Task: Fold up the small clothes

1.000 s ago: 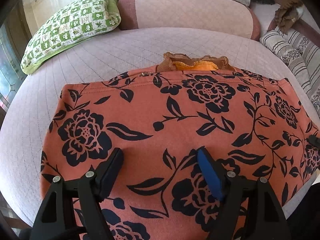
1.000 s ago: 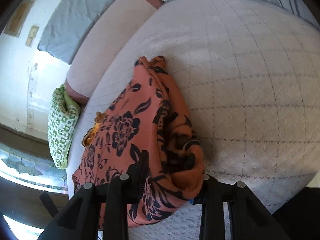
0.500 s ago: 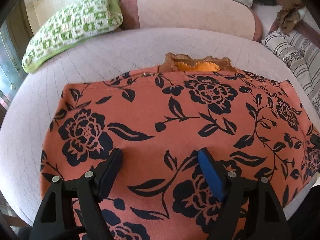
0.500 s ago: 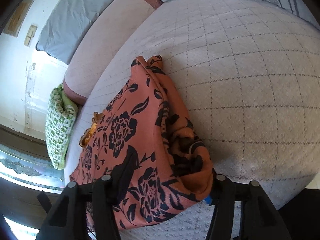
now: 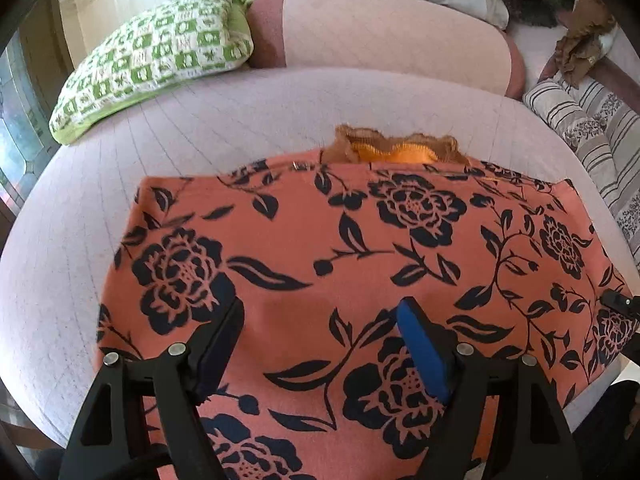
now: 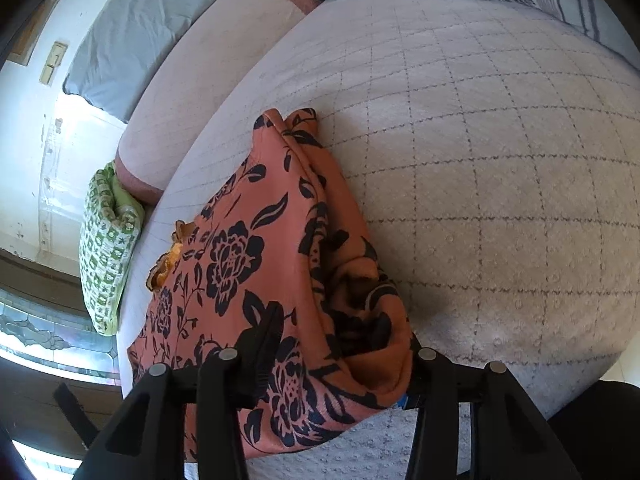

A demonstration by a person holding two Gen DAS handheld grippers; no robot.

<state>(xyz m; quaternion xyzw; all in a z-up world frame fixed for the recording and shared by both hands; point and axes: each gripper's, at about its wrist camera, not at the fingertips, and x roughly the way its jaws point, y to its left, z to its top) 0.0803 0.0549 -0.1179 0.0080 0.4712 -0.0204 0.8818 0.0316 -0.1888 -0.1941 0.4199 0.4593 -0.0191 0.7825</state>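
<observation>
Left wrist view: orange floral garment [image 5: 360, 264] lies partly folded at bed's [image 5: 240, 120] near edge; left hand-held gripper [image 5: 320, 320] gapes empty above it, right hand-held gripper [image 6: 340, 364], jaws just closing, straddles its bunched end; further folds remain

A home bedroom or sitting room, quilted pale bed [image 6: 500, 140], long pink bolster [image 5: 392, 36], green checked pillow [image 5: 160, 52], striped cushions [image 5: 592, 136], grey sheet [image 6: 144, 36], wall switch [image 6: 54, 62], patterned glass window [image 6: 44, 332]
</observation>
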